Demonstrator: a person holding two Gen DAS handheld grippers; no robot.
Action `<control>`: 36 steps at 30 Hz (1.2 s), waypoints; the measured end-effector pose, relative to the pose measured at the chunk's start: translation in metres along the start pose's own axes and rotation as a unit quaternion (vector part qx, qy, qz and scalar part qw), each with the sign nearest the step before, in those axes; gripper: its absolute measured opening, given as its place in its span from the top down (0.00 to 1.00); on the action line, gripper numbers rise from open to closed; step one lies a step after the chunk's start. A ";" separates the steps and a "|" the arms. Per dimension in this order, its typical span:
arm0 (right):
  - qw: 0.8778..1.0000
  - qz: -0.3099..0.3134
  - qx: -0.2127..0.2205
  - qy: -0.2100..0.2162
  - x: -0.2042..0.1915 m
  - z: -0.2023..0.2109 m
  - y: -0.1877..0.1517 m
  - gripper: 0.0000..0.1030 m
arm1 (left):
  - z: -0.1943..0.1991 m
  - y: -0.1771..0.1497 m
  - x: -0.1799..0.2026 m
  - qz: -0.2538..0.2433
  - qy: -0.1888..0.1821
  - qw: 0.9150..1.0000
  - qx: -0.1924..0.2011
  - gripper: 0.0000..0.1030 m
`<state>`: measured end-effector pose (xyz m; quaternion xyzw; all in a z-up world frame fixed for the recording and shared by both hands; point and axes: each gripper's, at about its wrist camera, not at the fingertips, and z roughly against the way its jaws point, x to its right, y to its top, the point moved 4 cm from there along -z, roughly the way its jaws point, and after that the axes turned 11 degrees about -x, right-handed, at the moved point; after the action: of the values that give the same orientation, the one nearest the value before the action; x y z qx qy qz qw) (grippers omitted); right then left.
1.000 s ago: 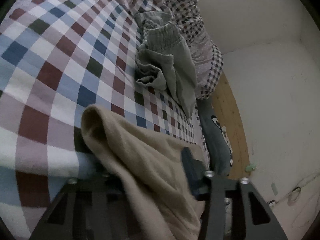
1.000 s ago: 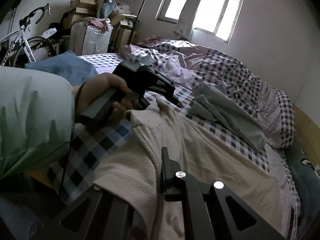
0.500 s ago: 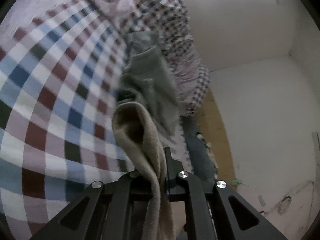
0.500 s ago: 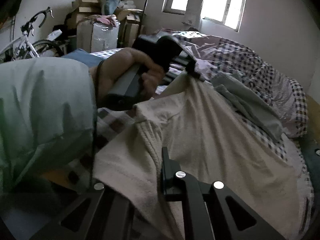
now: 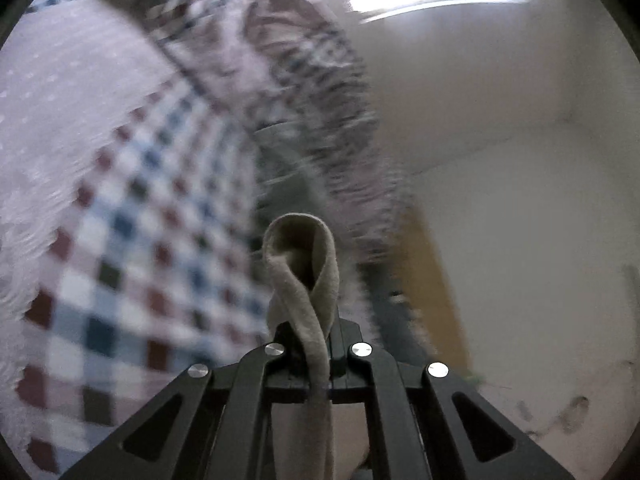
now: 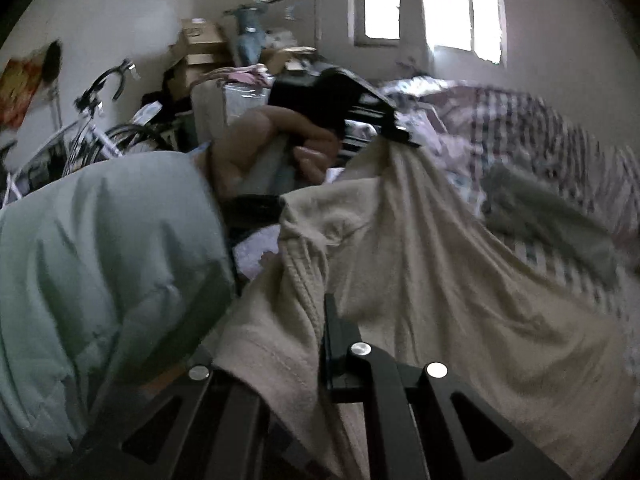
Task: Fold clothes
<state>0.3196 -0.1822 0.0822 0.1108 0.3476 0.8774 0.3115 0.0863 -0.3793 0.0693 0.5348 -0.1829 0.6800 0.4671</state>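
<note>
A beige garment (image 6: 420, 280) hangs stretched between both grippers above the checked bed. My left gripper (image 5: 314, 334) is shut on one edge, and a loop of the beige fabric (image 5: 300, 256) curls up past its fingers. From the right wrist view, the left gripper (image 6: 400, 134) shows high at centre, held by a hand (image 6: 280, 140), pinching the garment's top corner. My right gripper (image 6: 316, 344) is shut on a ribbed edge of the same garment; its left finger is hidden under cloth. A grey-green garment (image 6: 548, 216) lies crumpled on the bed beyond.
The bed carries a checked sheet (image 5: 140, 240) and a plaid quilt (image 6: 540, 120) bunched at the wall. A light green sleeve (image 6: 100, 260) fills the left. A bicycle (image 6: 92, 128), cardboard boxes (image 6: 200, 40) and a window (image 6: 432, 0) stand behind.
Both grippers have risen, lifting the beige garment off the bed. The left gripper tilted up toward the wall and window, and the fabric has narrowed to a loop in its jaws.
</note>
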 end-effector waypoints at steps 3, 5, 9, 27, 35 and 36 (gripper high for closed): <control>0.999 -0.040 0.009 0.021 0.023 0.009 -0.009 0.97 | -0.008 -0.002 0.007 0.003 0.015 1.000 -0.008 0.97; 0.997 -0.063 0.020 0.030 0.038 0.019 -0.012 0.97 | -0.014 -0.005 0.024 -0.006 0.018 1.000 -0.009 0.97; 0.993 -0.106 0.047 0.037 0.069 0.048 -0.018 0.97 | -0.030 -0.014 0.066 -0.032 0.023 0.999 -0.008 0.97; 0.934 -0.347 0.084 -0.012 0.264 0.136 -0.145 0.97 | -0.307 -0.081 0.200 -0.074 0.104 0.985 -0.120 0.97; 0.895 -0.442 0.046 -0.012 0.340 0.114 -0.219 0.97 | -0.382 -0.097 0.179 -0.050 0.151 0.981 -0.115 0.95; 0.892 -0.451 0.043 -0.012 0.347 0.111 -0.226 0.97 | -0.391 -0.099 0.176 -0.047 0.157 0.980 -0.114 0.95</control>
<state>0.2004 0.2221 0.0028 -0.0341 0.3943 0.6256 0.6723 -0.0479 0.0398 0.0612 0.3726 -0.1581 0.7073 0.5796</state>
